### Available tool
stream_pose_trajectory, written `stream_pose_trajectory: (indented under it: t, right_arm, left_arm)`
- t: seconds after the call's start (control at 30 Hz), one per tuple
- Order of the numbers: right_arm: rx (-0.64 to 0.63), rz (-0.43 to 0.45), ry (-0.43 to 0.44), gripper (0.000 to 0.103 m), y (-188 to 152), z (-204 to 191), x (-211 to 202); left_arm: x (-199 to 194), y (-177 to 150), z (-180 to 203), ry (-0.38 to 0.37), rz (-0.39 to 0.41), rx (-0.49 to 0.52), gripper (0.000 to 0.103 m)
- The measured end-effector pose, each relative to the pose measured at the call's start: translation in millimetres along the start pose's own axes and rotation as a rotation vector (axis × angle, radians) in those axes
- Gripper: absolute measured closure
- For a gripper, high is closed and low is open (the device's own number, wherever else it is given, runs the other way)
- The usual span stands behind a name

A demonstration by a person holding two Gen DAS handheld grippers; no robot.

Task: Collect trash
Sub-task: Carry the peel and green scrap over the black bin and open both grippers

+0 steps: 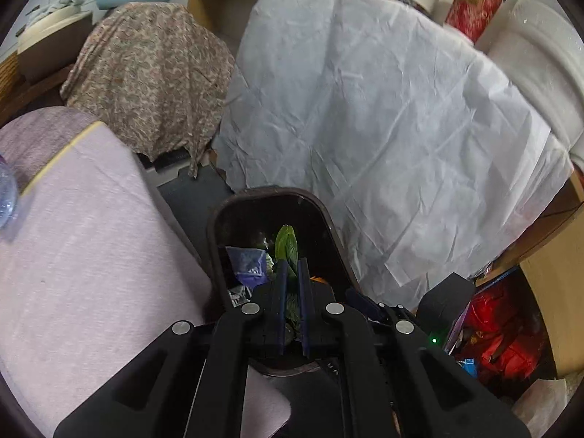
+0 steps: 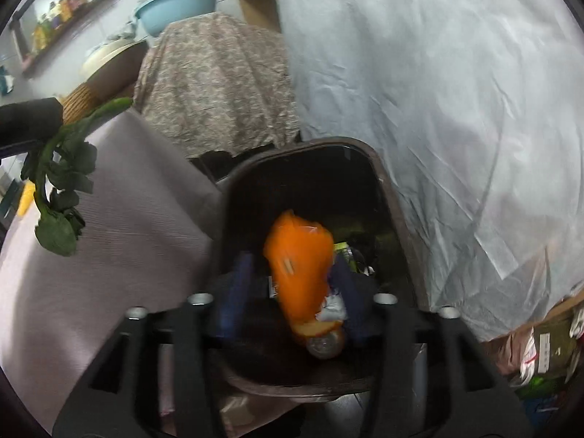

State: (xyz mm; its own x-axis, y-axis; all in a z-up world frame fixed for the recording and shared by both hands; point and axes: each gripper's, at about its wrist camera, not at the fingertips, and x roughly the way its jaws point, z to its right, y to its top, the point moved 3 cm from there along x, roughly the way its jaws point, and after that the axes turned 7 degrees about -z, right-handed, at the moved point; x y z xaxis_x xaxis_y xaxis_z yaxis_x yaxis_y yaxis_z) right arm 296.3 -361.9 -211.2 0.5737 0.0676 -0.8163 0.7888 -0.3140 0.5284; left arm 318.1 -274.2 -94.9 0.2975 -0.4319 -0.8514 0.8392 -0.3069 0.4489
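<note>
Trash here means two pieces held above the dark bin (image 2: 387, 189): a limp green vegetable stalk (image 1: 287, 244) pinched in the narrow jaws of the left gripper (image 1: 292, 270), and an orange wrapper (image 2: 303, 273) sitting between the wide-set jaws of the right gripper (image 2: 292, 266). The wrapper looks blurred, and whether the pads press it or it is already slipping free cannot be told. The bin stands on the floor, wedged between the pink-covered counter (image 2: 127, 197) and a hanging white sheet (image 2: 438, 91), with a blue packet (image 1: 248, 259) and other scraps already inside. The likeliest trouble is a miss: in the right wrist view the stalk's leafy end dangles over the counter cloth, not the bin mouth, so letting go there would drop it on the cloth. The wrapper is light and could catch on a pad or drift toward the rim. Both grippers crowd the same narrow opening, so a bump between them could knock the bin or shake a piece loose early.
</note>
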Motion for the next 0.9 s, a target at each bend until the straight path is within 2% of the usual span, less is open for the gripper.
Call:
stream_pose_trajectory:
  t: [0.2, 0.3, 0.43, 0.57, 0.63, 0.67, 0.7, 0.9]
  right_arm:
    - [0.053, 0.006, -0.034, 0.046, -13.0, 23.5, 0.0]
    - [0.086, 0.026, -0.056, 0.042, -18.7, 35.7, -6.9]
    - [0.098, 0.056, -0.136, 0.042, -24.7, 49.1, -16.6]
    - [0.093, 0.078, -0.174, 0.042, -26.1, 58.3, -26.3]
    - [0.088, 0.085, -0.182, 0.041, -25.4, 59.7, -31.2]
    - [0.088, 0.088, -0.184, 0.041, -24.9, 60.4, -32.8]
    - [0.087, 0.089, -0.185, 0.040, -23.9, 60.7, -34.1]
    - [0.094, 0.084, -0.170, 0.039, -23.5, 58.1, -37.8]
  left_arm:
    - [25.0, 0.2, 8.1, 0.020, -0.044, 0.022, 0.096]
    - [35.4, -0.2, 11.6, 0.035, -0.055, 0.033, 0.096]
    - [51.1, -2.5, 14.5, 0.050, -0.085, 0.044, 0.096]
    - [56.3, -2.8, 16.0, 0.044, -0.100, 0.039, 0.093]
    - [54.0, -2.9, 19.1, 0.041, -0.093, 0.047, 0.079]
    - [50.7, -2.5, 20.0, 0.046, -0.080, 0.053, 0.061]
    - [45.6, -2.4, 20.4, 0.051, -0.061, 0.057, 0.048]
    - [15.8, -5.0, 19.0, 0.055, 0.007, 0.080, 0.029]
